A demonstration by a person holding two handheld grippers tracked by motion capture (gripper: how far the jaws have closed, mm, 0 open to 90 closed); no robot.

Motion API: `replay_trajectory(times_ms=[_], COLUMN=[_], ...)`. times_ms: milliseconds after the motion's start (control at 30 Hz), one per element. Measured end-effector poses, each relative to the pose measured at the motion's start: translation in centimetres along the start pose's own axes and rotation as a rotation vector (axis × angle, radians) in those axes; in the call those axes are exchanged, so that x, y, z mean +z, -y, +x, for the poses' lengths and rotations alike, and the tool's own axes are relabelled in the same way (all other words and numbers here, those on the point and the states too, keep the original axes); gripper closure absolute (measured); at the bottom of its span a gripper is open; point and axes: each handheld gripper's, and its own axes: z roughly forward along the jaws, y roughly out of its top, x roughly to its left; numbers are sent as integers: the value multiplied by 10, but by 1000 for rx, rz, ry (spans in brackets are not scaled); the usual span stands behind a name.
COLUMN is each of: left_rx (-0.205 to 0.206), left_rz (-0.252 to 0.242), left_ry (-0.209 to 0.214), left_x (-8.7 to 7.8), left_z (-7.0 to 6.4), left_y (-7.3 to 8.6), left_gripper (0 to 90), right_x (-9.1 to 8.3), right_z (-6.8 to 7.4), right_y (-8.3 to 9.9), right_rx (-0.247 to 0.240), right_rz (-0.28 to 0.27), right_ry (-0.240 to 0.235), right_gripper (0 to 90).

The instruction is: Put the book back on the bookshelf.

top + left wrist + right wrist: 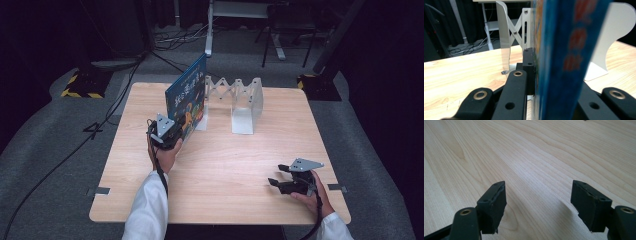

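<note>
Blue book (187, 97) upright beside the white expanding rack (235, 102), pinched in the left hand-held gripper (167, 135). Best keep it vertical, slide it squarely between dividers. Right hand-held gripper (280, 182) gapes wide over the table (225, 165).

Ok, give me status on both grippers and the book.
Left gripper shut on book, upright beside the white rack. Right gripper open, low over table. Nothing in the way.
</note>
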Motion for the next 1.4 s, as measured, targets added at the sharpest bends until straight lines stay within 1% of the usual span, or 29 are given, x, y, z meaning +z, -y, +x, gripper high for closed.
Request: replay_trajectory(times_ms=[133,167,267,400,433,500,600,633,700,733,833,900,967,1033,1133,1200,1233,1400], left_rx=[-3,-18,-23,-29,-26,-29,-46,-49,-49,-55,-51,-59,-75,-76,-94,-93,-94,-108], left_rz=[4,1,2,3,9,6,9,10,13,14,14,15,12,10,10,11,11,13], left_ry=[-10,-18,-29,-33,-40,-47,-54,-64,-68,-71,-76,-79,-86,-87,-93,-101,-109,-113], left_x=[6,9,13,19,20,22,26,28,30,32,35,37,40,41,44,45,46,49], left_z=[-2,-4,-5,-4,-5,-5,-5,-6,-7,-6,-5,-5,-4,-4,-3,-3,-2,4], left_y=[1,1,0,-2,-3,-4,-4,-4,-4,-5,-6,-7,-7,-7,-8,-8,-9,-9], left_gripper=[825,824,824,823,823,822,822,821,820,819,818,815,815,814,812,806,803,790], right_x=[0,1,1,1,1,1,2,2,2,2,2,2,2,3,3,3,3,3], right_z=[1,1,1,1,2,2,3,3,3,3,3,3,3,3,3,3,3,3], right_y=[0,0,0,0,0,0,0,0,0,0,0,0,0,0,0,0,0,0], right_rx=[-2,-3,-8,-12,-14,-19,-21,-22,-23,-23,-23,-24,-27,-30,-30,-29,-29,-29], right_rz=[2,4,4,8,8,11,10,11,11,12,11,13,16,18,20,19,19,23], right_ry=[1,1,1,0,-1,2,5,5,3,4,5,7,5,5,5,5,5,6], right_gripper=[291,291,291,292,297,301,304,304,303,304,304,304,305,305,305,305,305,306])
